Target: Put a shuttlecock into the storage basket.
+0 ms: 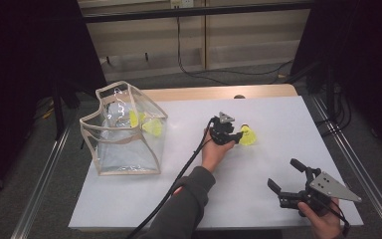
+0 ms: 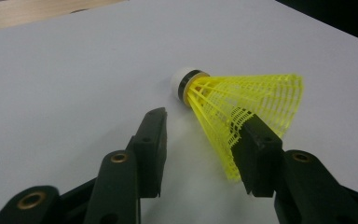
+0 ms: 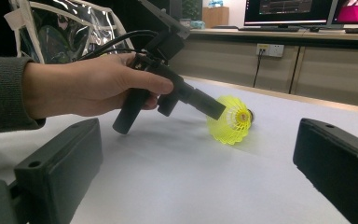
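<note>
Your right gripper idles open at the table's near edge. Farther in, your left gripper straddles the yellow shuttlecock lying mid-table, one jaw at its skirt, not yet pinching. Close gently, then carry it to the clear bag.

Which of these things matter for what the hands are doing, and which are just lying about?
Part of the job:
- yellow shuttlecock on the table
- left gripper, jaws either side of its skirt
- clear bag holding more shuttlecocks

Just there:
- right gripper, open and empty
- cable on the floor
- monitors
</note>
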Available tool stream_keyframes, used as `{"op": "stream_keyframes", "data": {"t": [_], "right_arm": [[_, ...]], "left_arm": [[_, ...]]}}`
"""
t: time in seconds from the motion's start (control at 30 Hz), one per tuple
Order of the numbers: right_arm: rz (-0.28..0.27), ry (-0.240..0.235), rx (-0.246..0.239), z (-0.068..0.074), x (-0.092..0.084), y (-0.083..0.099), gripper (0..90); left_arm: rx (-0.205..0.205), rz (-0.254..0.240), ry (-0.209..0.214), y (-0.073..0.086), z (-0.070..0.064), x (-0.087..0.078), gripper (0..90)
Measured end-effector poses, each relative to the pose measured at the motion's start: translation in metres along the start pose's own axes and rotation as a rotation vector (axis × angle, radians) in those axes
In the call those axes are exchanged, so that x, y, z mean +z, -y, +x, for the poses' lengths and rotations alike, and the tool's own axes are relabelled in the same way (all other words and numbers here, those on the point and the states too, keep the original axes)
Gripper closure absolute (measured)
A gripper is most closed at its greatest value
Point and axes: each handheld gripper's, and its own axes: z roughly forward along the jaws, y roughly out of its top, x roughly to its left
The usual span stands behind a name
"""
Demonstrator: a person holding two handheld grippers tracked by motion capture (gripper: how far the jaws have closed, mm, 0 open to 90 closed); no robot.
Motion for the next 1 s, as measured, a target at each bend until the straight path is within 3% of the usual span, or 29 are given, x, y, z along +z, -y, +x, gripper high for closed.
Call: {"op": "stream_keyframes", "data": {"t": [0.33,0.67,0.9,1.0], "right_arm": [[0.002,0.003,0.002,0.0,-0.001,0.0,1.4],[0.002,0.004,0.001,-0.001,-0.001,0.0,1.4],[0.002,0.005,0.001,-0.001,-0.001,0.0,1.4],[0.003,0.002,0.0,0.0,-0.001,0.0,1.4]], "left_arm": [[-0.027,0.013,-0.011,0.002,0.001,0.004,72.2],[-0.068,0.025,0.049,0.002,0.002,0.002,86.9],[-0.057,0.039,0.069,0.002,0.002,-0.005,88.4],[-0.058,0.032,0.073,0.002,0.002,-0.005,84.2]]}}
